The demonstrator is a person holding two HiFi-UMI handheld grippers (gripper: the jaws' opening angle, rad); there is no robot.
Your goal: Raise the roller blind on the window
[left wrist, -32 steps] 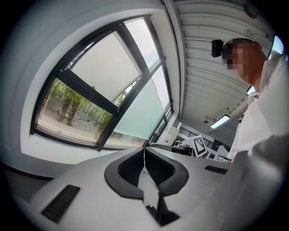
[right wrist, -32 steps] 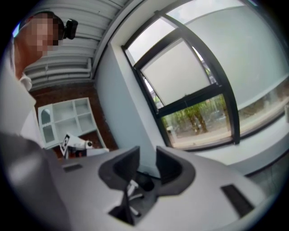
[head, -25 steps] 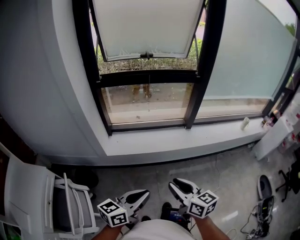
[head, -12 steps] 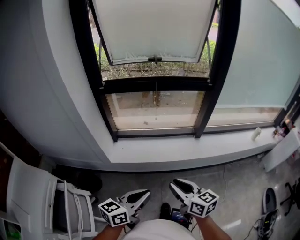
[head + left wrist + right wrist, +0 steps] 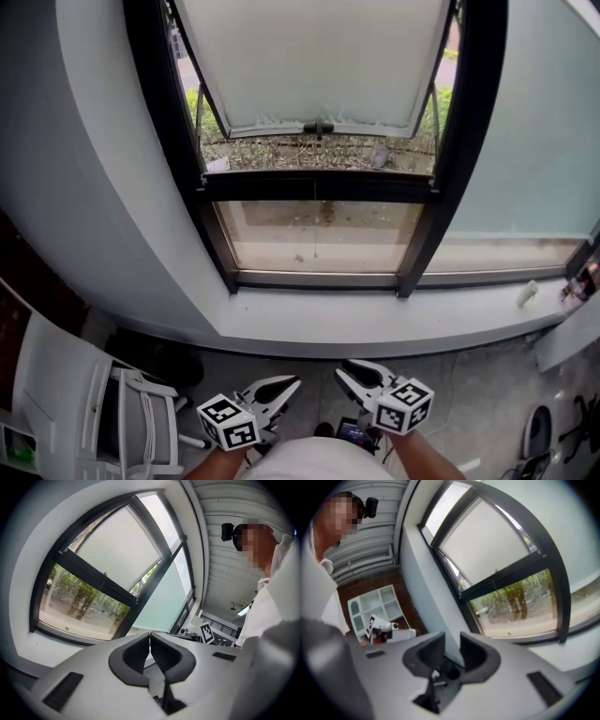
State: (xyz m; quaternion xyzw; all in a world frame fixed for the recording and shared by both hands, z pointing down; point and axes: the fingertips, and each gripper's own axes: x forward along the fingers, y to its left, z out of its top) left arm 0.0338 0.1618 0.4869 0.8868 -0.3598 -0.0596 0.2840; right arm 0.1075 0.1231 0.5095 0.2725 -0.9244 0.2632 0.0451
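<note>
A white roller blind (image 5: pixel 314 61) covers the upper part of the black-framed window (image 5: pixel 199 187); its bottom bar carries a small dark pull (image 5: pixel 319 126), and a thin cord (image 5: pixel 316 234) hangs below it over the lower pane. Both grippers are held low, near the person's waist and far from the window. My left gripper (image 5: pixel 286 384) is shut with nothing in it; its jaws meet in the left gripper view (image 5: pixel 150 637), with the blind (image 5: pixel 119 550) far ahead. My right gripper (image 5: pixel 349 371) stands open and empty, and the right gripper view (image 5: pixel 452 639) shows the blind (image 5: pixel 487 545) in the distance.
A wide white sill (image 5: pixel 375 323) runs under the window, with a small white object (image 5: pixel 527 293) on it at the right. A pale frosted pane (image 5: pixel 534 122) lies to the right. A white chair (image 5: pixel 84 412) stands at the lower left, on the grey floor (image 5: pixel 469 412).
The head view has shifted: the window now sits lower, larger and more to the right in the picture. Both grippers have kept their place and their jaw state.
</note>
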